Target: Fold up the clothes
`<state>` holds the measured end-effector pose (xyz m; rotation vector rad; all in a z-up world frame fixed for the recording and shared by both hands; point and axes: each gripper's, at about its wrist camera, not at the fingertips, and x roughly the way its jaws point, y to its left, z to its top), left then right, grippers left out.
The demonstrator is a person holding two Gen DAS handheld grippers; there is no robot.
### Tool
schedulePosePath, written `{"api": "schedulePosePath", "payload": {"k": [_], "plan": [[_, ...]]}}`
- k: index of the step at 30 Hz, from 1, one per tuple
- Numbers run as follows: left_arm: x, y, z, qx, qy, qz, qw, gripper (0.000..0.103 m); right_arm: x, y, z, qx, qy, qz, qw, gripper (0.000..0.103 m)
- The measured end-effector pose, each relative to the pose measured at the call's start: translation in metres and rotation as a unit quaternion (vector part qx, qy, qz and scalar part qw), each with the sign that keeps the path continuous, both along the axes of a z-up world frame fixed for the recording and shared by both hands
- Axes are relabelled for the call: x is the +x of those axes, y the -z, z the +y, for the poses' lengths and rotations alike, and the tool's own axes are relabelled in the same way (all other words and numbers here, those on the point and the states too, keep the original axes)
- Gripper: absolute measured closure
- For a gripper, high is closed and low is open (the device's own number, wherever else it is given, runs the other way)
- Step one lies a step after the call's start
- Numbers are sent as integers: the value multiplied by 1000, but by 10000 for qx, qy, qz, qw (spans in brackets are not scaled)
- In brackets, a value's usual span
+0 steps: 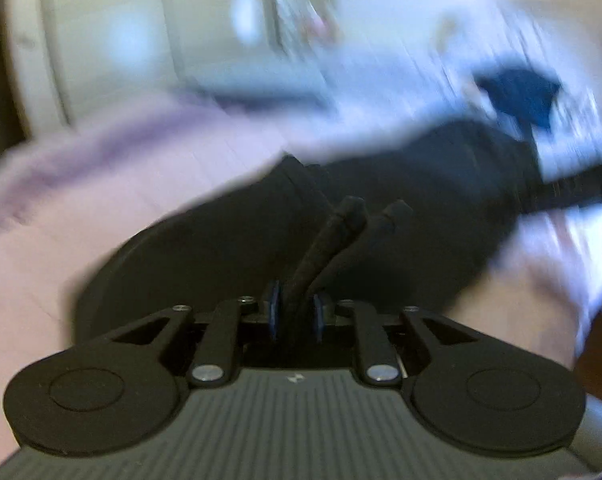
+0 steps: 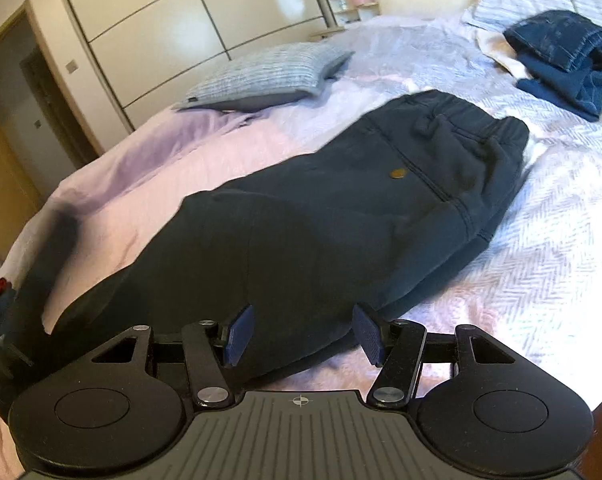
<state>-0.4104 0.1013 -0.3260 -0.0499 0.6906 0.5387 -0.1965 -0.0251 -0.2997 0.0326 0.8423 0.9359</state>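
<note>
Left gripper [image 1: 295, 314] jaws clamped on trousers' [image 2: 341, 208] drawstrings [image 1: 341, 236]; right gripper [image 2: 301, 334] jaws apart, straddling the hem. Advice: close, lift evenly.

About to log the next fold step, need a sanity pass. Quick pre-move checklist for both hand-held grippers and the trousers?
1. Left hand-held gripper gripping cloth: ok, shut on a dark fold of the trousers.
2. Right hand-held gripper gripping: not ok, open, fabric only lying between its pads.
3. Trousers flat on the bed: ok at the waistband end; the near end is bunched.
4. Folding path free: ok, pillow and jeans pile lie apart from the trousers.
5. Left view sharp enough to judge position: not ok, motion-blurred.
</note>
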Motion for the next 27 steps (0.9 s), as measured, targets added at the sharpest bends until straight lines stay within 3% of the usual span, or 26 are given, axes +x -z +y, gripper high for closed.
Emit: {"api": "schedulePosePath", "payload": {"k": [2,5,7,11,13,18,20,22,25,27], "plan": [[-6,2,-13,119,-72,-72,9999,87,5,-1,-2,135,-2,157,9998,44],[-31,-15,-4,-314,-111,-444,9985,86,9,-4,-4,516,-151,456,9975,44],[-51,-25,3,-419,-162,-621,9971,85,9,-4,-2,962,-417,1012,9893,44],[-82,-41,14,-535,-257,-811,9949,83,2,16,16,1558,-871,2820,9427,45],[-80,-39,11,-522,-282,-715,9957,83,-7,28,24,1572,-900,3292,9267,45],[-61,-24,3,-761,-511,-886,9918,83,-12,36,23,1754,-618,3516,9175,44],[-50,-20,0,-809,-520,-1049,9898,69,-7,31,18,1839,-529,3391,9211,44],[-39,-16,-8,-740,-290,-843,9933,56,-2,27,16,1789,-491,3336,9243,44],[-36,-14,-22,-323,137,-409,9985,55,-1,28,14,1583,-432,3413,9255,44],[-49,-22,-23,-418,248,-484,9976,55,-5,32,14,1473,-471,3521,9231,44]]}}
